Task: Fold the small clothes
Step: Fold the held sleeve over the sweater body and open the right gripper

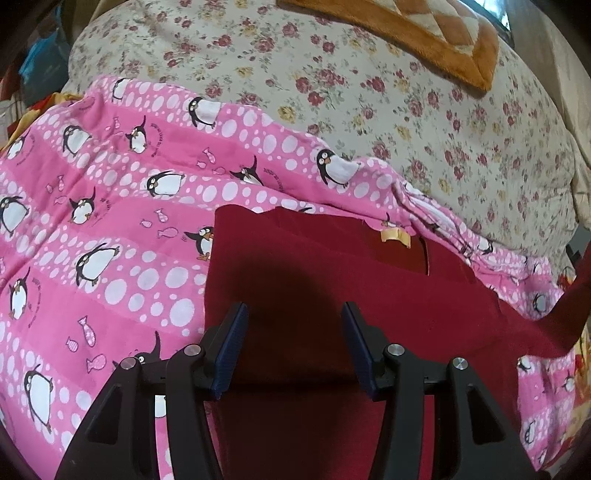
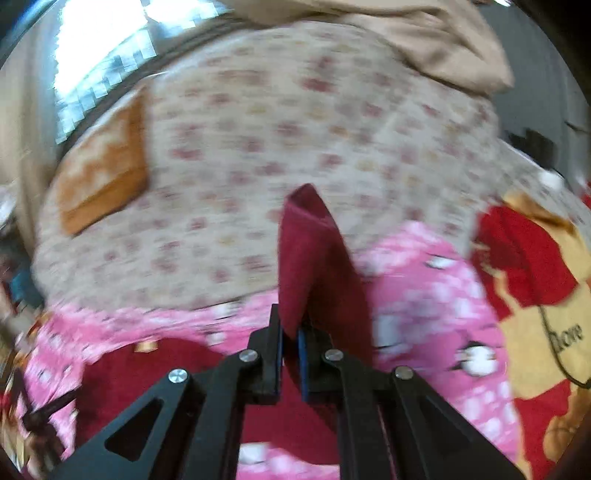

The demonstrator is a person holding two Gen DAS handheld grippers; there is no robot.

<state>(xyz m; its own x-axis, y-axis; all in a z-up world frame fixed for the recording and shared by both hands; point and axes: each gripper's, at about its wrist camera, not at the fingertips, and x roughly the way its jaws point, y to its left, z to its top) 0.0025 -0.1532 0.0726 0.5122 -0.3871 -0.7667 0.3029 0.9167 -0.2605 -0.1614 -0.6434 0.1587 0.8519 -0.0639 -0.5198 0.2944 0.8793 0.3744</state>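
left wrist view, nearest: left gripper point(image 1: 294, 334) hovering over dark red garment point(image 1: 332, 295), black arms, blue pads point(image 1: 232, 350) spread apart, nothing between them, no contact with cloth visible. gripper shadow cast on the red fabric just ahead of the tips. dark red garment lying flat on pink penguin blanket point(image 1: 110, 221), left edge straight, small yellow tag point(image 1: 396, 236) near its far edge. far right corner of the garment lifted off the blanket, rising out toward the right edge of view. pink penguin blanket spread across near part of the bed, white dots and small fish print, bunched far edge. beyond it floral bedspread point(image 1: 369, 110), cream with red and yellow flowers. orange quilted cushion point(image 1: 424, 33) at the far right corner of the bed. clutter off the far left edge, too dark to tell.

right wrist view, blurred: right gripper point(image 2: 290, 339) with pads pressed together, pinching a corner of the dark red garment point(image 2: 314, 258), fold of cloth sticking up past the tips. rest of the garment lower left on the pink penguin blanket point(image 2: 424, 295). red and yellow cartoon-print cloth point(image 2: 535, 295) to the right, word "love" readable. floral bedspread point(image 2: 277, 129) behind, orange quilted cushion point(image 2: 107, 173) at left, beige fabric point(image 2: 443, 44) at far edge.
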